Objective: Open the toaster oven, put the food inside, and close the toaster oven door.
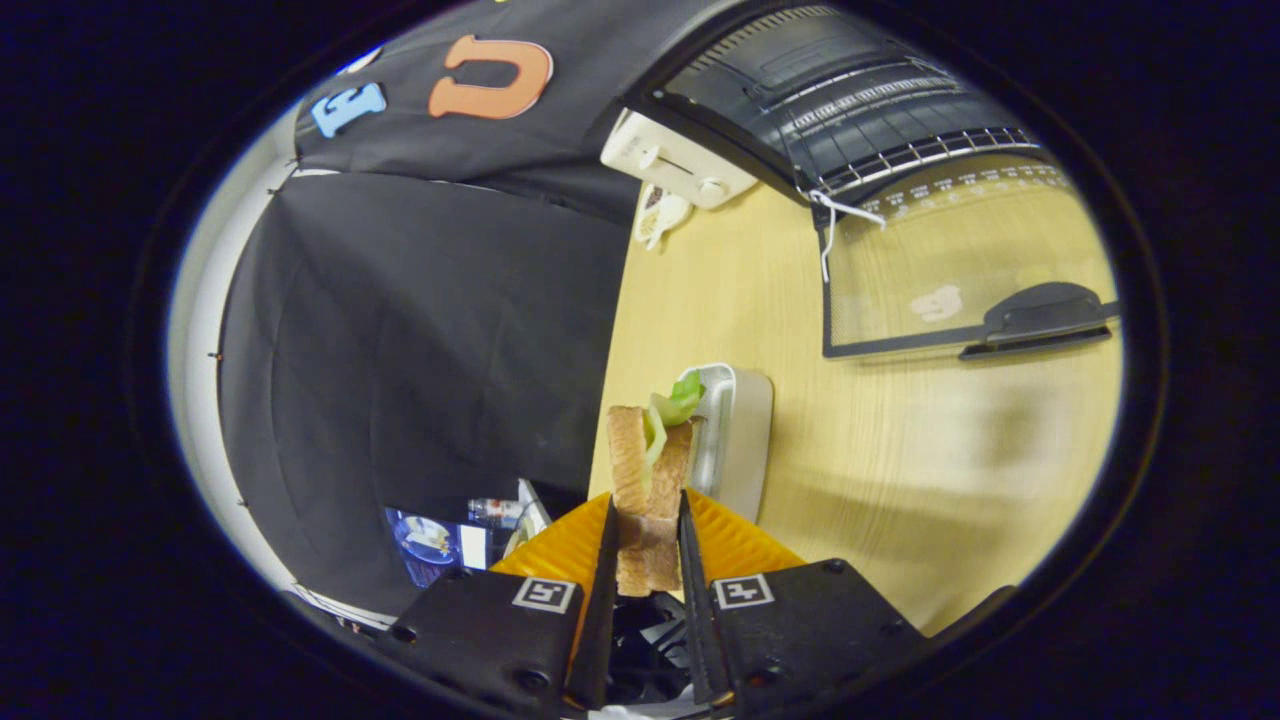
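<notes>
Clamping our gripper [645, 545] on the sandwich [648, 470], both fingers pressing it | white tray [745, 440] just ahead | toaster oven [850, 110] well beyond, door [960, 270] open on table [900, 480]

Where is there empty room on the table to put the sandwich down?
The gripper is shut on the sandwich. Bare wooden table lies beyond the fingers, between the white tray and the open toaster oven door. It is crowded by the oven, where a white appliance stands.

Tilted view along fingers [648, 545] (near tabletop [900, 480])
</notes>
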The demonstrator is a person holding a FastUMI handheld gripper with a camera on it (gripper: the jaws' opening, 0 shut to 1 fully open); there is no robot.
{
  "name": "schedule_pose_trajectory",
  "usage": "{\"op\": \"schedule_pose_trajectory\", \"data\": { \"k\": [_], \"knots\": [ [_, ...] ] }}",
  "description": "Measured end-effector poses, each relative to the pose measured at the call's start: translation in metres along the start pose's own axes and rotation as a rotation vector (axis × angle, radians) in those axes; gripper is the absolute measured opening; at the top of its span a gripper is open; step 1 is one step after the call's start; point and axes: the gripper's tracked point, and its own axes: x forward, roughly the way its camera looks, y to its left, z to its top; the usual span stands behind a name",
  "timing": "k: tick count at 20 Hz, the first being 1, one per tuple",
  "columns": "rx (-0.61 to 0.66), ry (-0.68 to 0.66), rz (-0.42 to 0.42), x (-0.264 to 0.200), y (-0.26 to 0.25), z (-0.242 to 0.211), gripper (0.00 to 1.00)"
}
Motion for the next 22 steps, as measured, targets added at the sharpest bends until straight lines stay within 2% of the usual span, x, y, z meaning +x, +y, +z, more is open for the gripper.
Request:
{"op": "schedule_pose_trajectory", "data": {
  "k": [3,7,13,15,19,22],
  "knots": [
    [-0.082,-0.088,0.042,-0.011,0.011,0.011,0.37],
    [-0.113,-0.171,0.063,-0.02,0.018,0.021,0.37],
    [-0.002,-0.307,0.104,-0.034,0.014,0.053,0.37],
    [0.058,-0.431,0.081,-0.043,0.002,0.076,0.37],
    [0.184,-0.776,0.044,-0.083,-0.025,0.128,0.36],
    [0.289,-0.937,0.034,-0.116,-0.048,0.145,0.36]
  ]
}}
